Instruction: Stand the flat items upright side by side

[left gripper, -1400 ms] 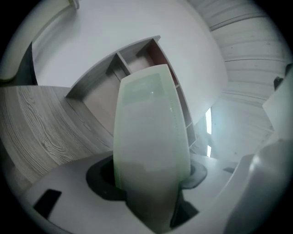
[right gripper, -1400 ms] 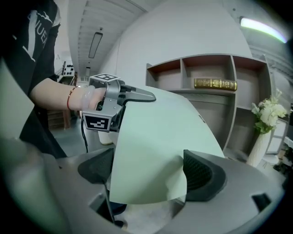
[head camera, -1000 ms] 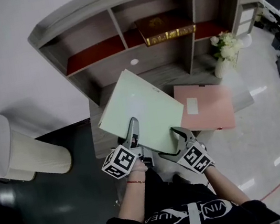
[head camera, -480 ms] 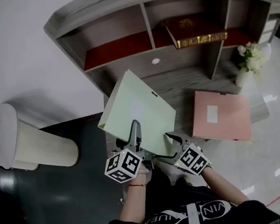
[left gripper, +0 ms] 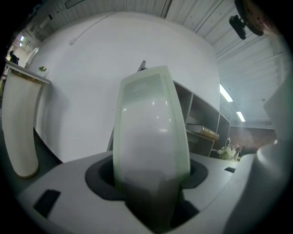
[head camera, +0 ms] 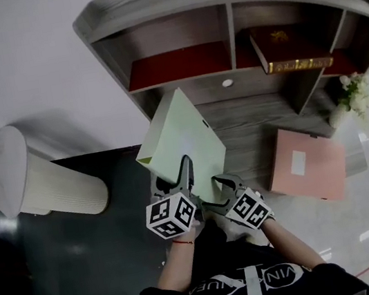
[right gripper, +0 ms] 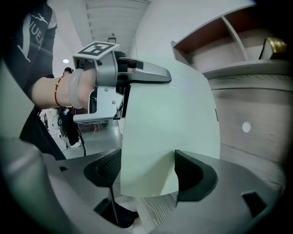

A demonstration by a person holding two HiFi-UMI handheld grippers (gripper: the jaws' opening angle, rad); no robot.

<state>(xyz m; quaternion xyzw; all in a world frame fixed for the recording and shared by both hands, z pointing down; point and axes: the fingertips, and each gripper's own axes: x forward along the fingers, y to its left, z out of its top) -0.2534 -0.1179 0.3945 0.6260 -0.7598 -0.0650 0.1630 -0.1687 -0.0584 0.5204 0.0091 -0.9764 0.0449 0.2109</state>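
Shifted since a second ago: green folder (head camera: 182, 140), now well apart from pink folder (head camera: 311, 171), which lies flat on desk (head camera: 253, 140). Green folder: raised, tilted, in front of shelf unit (head camera: 229, 27). Left gripper (head camera: 175, 176): jaws pinching folder's near edge. Right gripper (head camera: 225, 187): jaws just been closing, folder's corner between them, one pad touching, the other apart.

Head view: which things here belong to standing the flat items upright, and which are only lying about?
Job: green folder, held in the left gripper; pink folder, flat on the desk; right gripper, fingers just closing with the green folder's corner between them.
Lying about: gold-edged book on the shelf; flowers; white ribbed cylinder.
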